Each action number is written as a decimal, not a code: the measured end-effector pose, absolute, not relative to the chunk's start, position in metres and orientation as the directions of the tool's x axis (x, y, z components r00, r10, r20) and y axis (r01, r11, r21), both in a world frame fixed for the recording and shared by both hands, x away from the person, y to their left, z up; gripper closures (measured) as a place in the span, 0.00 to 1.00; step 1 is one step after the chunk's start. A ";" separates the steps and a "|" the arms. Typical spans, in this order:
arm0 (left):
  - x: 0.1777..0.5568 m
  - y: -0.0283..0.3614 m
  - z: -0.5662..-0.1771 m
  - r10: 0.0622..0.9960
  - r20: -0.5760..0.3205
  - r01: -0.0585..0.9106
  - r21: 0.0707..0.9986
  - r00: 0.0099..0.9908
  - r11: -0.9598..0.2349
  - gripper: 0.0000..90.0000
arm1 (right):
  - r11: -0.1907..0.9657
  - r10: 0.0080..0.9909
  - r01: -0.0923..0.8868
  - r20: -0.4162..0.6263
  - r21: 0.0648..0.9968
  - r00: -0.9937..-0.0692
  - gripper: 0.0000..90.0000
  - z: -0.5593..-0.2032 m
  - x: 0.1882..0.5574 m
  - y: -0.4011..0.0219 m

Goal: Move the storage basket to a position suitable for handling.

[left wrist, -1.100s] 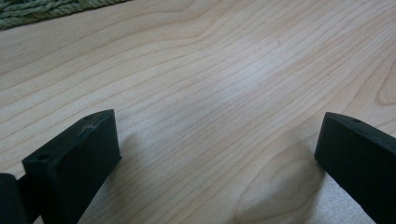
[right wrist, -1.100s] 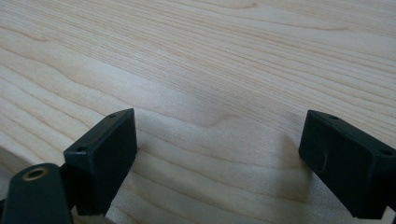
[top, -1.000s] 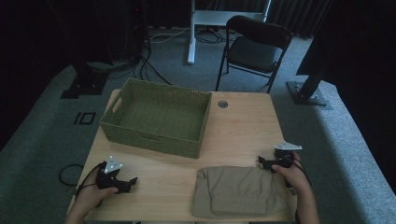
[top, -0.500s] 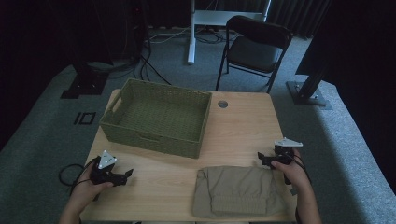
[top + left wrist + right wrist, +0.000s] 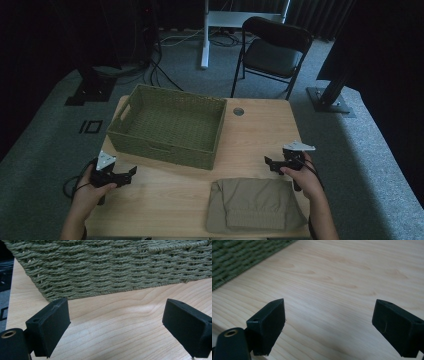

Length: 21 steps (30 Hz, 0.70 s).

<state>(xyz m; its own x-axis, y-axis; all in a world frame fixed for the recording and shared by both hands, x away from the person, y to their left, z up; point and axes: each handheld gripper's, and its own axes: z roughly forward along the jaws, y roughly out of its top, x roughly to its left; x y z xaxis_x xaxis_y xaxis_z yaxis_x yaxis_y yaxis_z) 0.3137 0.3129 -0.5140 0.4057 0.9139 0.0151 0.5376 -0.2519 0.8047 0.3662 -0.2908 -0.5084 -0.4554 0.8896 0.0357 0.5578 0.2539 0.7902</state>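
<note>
A woven green basket (image 5: 170, 125) stands on the back left of the wooden table (image 5: 250, 135). A folded khaki cloth (image 5: 255, 205) lies at the table's front right edge. My left gripper (image 5: 131, 171) is held low over the front left of the table, open, jaws pointing toward the basket's front wall (image 5: 112, 265). Just behind the cloth's far right corner, my right gripper (image 5: 267, 162) is open over bare wood with nothing between its jaws. The basket's edge (image 5: 234, 260) lies at the upper left in the right gripper view.
A round cable hole (image 5: 238, 111) sits in the table behind the basket's right corner. A black folding chair (image 5: 272, 52) and a white stand (image 5: 205, 35) are on the carpet beyond the table. Cables trail on the floor at the left.
My left gripper has drawn back left and toward the table's front left edge. My right gripper has shifted slightly away from the cloth, toward the back right.
</note>
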 end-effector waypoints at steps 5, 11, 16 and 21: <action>0.319 0.319 -0.509 0.919 -0.015 0.525 0.824 0.393 -0.212 0.09 | 0.273 0.870 0.535 0.032 0.800 -0.492 0.12 -0.500 0.365 -0.277; 0.329 0.332 -0.498 0.929 -0.016 0.499 0.847 0.369 -0.183 0.09 | 0.252 0.864 0.511 0.047 0.822 -0.501 0.12 -0.489 0.365 -0.263; 0.337 0.340 -0.487 0.938 0.014 0.485 0.853 0.346 -0.192 0.09 | 0.259 0.852 0.493 0.043 0.831 -0.521 0.12 -0.484 0.366 -0.248; 0.345 0.342 -0.474 0.933 0.029 0.467 0.860 0.358 -0.206 0.09 | 0.238 0.830 0.475 0.076 0.847 -0.552 0.12 -0.477 0.363 -0.234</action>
